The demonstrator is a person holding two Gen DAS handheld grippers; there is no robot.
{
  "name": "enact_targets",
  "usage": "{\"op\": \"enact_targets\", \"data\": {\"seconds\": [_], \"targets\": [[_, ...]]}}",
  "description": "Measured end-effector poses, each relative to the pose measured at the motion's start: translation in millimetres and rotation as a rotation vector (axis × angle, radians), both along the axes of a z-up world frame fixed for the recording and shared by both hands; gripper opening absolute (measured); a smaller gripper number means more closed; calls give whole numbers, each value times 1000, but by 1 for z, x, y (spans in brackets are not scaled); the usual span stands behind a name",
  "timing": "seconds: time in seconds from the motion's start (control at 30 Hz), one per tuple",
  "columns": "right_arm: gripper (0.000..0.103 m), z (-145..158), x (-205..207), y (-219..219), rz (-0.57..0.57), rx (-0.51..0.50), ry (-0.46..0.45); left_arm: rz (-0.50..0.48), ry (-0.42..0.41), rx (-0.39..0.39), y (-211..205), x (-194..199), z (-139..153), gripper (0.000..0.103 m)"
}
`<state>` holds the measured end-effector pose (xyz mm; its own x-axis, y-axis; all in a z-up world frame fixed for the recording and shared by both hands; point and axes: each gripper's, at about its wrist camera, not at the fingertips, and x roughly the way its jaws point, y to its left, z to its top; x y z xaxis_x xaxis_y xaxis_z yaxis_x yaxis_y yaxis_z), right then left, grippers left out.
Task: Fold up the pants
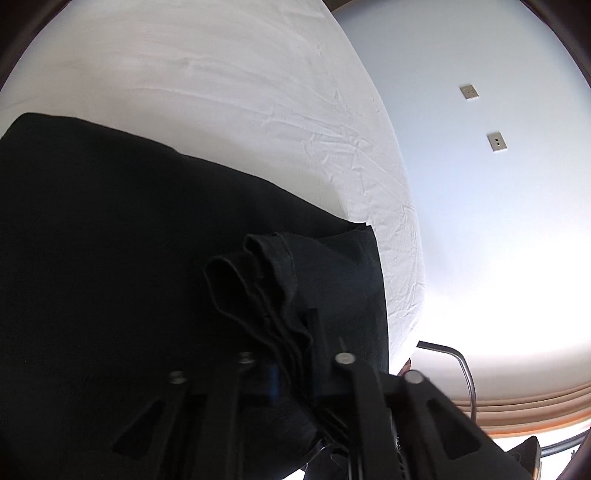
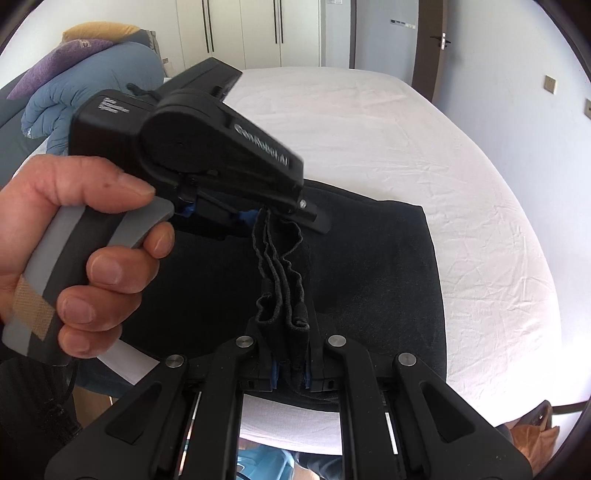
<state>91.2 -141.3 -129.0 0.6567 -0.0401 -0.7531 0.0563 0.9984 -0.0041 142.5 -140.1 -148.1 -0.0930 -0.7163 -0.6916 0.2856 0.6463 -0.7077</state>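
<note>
We are pinching the bunched edge of the black pants (image 2: 369, 258) between both pairs of fingers, left gripper (image 2: 273, 218) and right gripper (image 2: 290, 369), over a white-sheeted bed (image 2: 406, 140); wardrobe doors (image 2: 240, 29) and a blue duvet (image 2: 92, 88) are standing behind.

The left gripper (image 1: 291, 373) enters from six o'clock, its jaws closed on a bunched edge of the black pants (image 1: 110, 258). Several hemmed layers (image 1: 255, 284) stand up in folds just above the pinch, toward twelve o'clock. The rest of the pants lies spread over the white bed sheet (image 1: 221, 81), covering the frame from nine o'clock to the centre. A pale wall (image 1: 498, 221) fills the three o'clock side and carries two wall plates (image 1: 468, 92). A bent metal tube (image 1: 463, 363) shows near four o'clock, beside the bed's edge.
</note>
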Motion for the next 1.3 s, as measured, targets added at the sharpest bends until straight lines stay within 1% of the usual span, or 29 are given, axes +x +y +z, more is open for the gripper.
{"op": "enact_targets", "data": {"seconds": [0.03,0.1,0.23,0.3,0.4,0.47,0.53,0.73,0.93,1.13,1.2,1.23,1.27,1.3], "targets": [[8,2,0,2,8,3,0,-7,-7,-3,2,1,2,7],[8,6,-1,8,22,4,-3,-40,-45,10,5,2,10,7],[8,13,2,25,81,6,-3,-119,-140,65,14,9,30,6],[8,16,6,35,114,15,-7,-147,-167,90,24,14,35,6],[8,17,15,54,169,30,4,-162,-191,129,45,23,33,6],[8,12,22,69,210,32,22,-159,-189,156,57,30,27,6],[8,5,30,83,242,55,49,-149,-175,176,68,37,19,6],[9,-16,43,118,305,86,111,-120,-159,219,96,50,3,6],[9,-28,48,129,331,93,157,-103,-169,231,101,55,-4,7],[12,-41,53,125,326,115,207,-105,-200,245,95,48,-8,12],[14,-43,56,124,323,128,217,-101,-236,268,95,45,-4,20],[15,-47,56,119,322,142,224,-101,-262,290,96,42,0,29],[17,-52,55,104,325,157,230,-102,-282,309,100,42,2,39],[25,-54,54,92,332,167,232,-97,-305,340,103,39,5,45]]}}
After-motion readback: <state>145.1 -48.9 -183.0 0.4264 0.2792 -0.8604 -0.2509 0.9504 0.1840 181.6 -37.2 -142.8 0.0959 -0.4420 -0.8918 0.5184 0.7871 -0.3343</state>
